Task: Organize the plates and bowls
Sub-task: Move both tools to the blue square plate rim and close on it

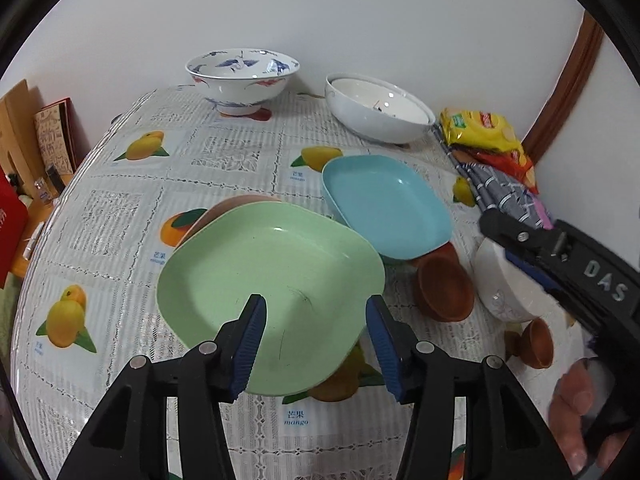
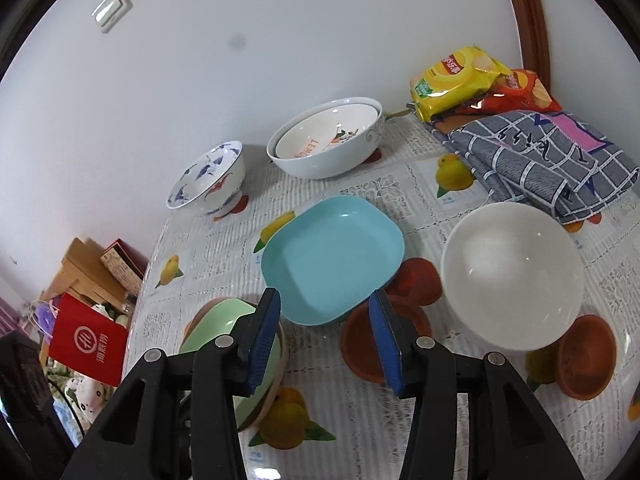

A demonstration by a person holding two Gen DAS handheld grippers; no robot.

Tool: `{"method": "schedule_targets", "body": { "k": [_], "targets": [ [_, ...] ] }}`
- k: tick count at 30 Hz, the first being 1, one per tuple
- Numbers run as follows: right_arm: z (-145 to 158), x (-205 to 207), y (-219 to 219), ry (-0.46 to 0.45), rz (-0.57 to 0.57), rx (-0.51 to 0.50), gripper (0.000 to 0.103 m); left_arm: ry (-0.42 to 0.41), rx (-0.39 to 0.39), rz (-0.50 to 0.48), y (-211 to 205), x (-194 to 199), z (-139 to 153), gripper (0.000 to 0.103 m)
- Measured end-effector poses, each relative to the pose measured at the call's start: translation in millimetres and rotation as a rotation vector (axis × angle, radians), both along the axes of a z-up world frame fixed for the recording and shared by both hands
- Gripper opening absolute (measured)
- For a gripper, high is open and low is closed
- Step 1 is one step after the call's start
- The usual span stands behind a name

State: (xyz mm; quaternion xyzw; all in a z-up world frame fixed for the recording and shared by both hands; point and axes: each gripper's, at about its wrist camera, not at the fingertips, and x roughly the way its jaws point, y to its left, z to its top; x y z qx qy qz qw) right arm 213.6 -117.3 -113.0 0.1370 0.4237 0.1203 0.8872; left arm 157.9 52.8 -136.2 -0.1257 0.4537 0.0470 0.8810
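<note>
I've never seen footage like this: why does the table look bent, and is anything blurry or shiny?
Left wrist view: the fisheye lens bows the table into a dome with dark corners, and the right gripper smears at the edge. Right wrist view: same curving; soft glare spots on the white bowl and blue plate.

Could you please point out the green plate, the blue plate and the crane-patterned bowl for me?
green plate [image 1: 256, 276]: left wrist view, on its flat inner base.
blue plate [image 2: 336, 256]: right wrist view, on its inner base.
crane-patterned bowl [image 1: 242, 65]: left wrist view, on its painted inner wall.
</note>
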Motion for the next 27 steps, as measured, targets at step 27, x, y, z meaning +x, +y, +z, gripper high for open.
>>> {"method": "schedule_targets", "body": {
  "k": [27],
  "targets": [
    [4.0,7.8,-45.0,-0.084,-0.058,-0.195,0.05,0.006,0.131,-0.075,-7.7,70.2,17.0,0.048]
  ]
}}
